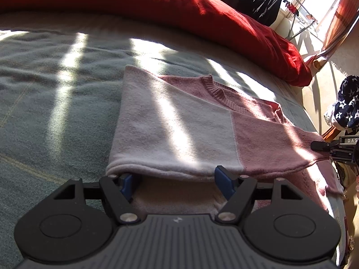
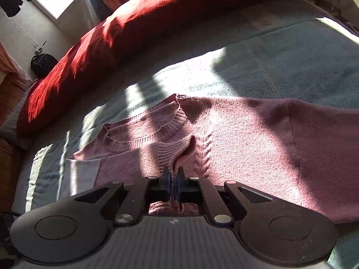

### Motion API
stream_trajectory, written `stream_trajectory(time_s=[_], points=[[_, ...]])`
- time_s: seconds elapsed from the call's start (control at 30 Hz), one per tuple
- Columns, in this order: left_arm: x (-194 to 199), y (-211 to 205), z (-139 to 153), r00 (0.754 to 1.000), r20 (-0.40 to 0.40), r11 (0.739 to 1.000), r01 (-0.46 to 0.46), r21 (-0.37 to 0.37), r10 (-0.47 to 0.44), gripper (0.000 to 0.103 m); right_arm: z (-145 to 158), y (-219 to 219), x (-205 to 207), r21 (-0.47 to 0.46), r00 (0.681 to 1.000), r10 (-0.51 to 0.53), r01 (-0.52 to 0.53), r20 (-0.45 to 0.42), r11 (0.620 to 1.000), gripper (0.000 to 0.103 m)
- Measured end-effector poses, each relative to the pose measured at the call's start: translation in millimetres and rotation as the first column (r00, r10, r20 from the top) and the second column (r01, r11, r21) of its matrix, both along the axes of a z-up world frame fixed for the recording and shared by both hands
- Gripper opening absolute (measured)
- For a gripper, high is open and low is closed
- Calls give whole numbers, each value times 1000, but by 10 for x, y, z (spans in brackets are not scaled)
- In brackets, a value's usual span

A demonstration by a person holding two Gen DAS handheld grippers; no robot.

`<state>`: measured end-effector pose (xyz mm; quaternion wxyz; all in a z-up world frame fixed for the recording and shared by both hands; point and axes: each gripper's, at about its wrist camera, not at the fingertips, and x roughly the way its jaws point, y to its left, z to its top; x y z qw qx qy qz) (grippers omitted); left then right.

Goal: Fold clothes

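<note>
Sweater (image 2: 246, 139) lies on the bed (image 2: 280, 62) as right gripper (image 2: 173, 174) fingers pinch its ribbed cuff (image 2: 177, 150); left gripper (image 1: 177, 179) fingers gape beside the hem; best drawn across slowly, cuff kept taut.

The bed (image 1: 56, 103) is covered by a grey-green blanket (image 2: 280, 67), partly lit by sun stripes. A pink and white sweater (image 1: 179, 123) is laid flat on it. Behind, a red duvet (image 1: 157, 6) is piled along the far edge.

Red duvet (image 1: 202, 15) lies along the green blanket (image 1: 56, 78).
</note>
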<state>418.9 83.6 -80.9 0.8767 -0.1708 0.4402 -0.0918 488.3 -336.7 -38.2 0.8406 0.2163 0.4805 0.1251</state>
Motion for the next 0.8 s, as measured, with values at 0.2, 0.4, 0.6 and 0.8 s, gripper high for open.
stream_trajectory(time_s=[0.2,0.4,0.6,0.8], points=[[-6,-9,21,1000,-4,1000,6,4,-6,73,-99,21,-23,-57,999,10,-12,-38,998,7],[-97,-45,257,998,-42,998,57,19,-56,72,-174,232,-91,-227,996,62,-74,-58,971,21],[-34,-4,716,988,80,990,134,33,-136,73,126,312,-305,-325,997,73,-56,40,944,32],[721,-115,368,980,130,989,144,36,-147,72,190,499,-387,-289,993,104,-83,60,954,34]])
